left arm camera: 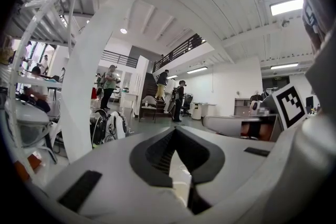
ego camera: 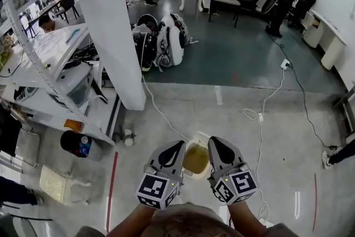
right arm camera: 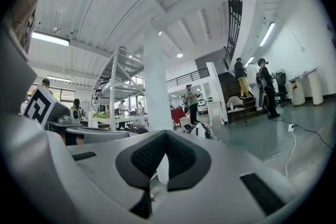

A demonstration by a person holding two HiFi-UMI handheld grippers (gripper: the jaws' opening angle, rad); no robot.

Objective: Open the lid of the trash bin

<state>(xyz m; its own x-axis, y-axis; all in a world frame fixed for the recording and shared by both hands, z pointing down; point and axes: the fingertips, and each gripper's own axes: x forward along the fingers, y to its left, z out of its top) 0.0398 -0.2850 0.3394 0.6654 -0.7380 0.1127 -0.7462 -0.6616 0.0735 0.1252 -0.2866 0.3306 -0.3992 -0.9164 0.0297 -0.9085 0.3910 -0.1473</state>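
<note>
In the head view, a small trash bin (ego camera: 196,159) with a white rim and a yellowish-brown top stands on the grey floor, showing between my two grippers. I cannot tell whether its lid is up or down. My left gripper (ego camera: 177,145) hovers above the bin's left side and my right gripper (ego camera: 214,141) above its right side. Both point forward, and neither touches the bin. In the left gripper view the dark pads (left arm camera: 157,157) meet at their tips with nothing held. The right gripper view shows the same, with its pads (right arm camera: 181,157) together and empty. Neither gripper view shows the bin.
A thick white pillar (ego camera: 111,25) rises ahead on the left, next to a white shelf rack (ego camera: 50,64). A black bucket (ego camera: 76,143) stands by the rack. White-and-black machines (ego camera: 166,39) sit behind the pillar. A white cable (ego camera: 260,114) trails across the floor. Several people stand far off.
</note>
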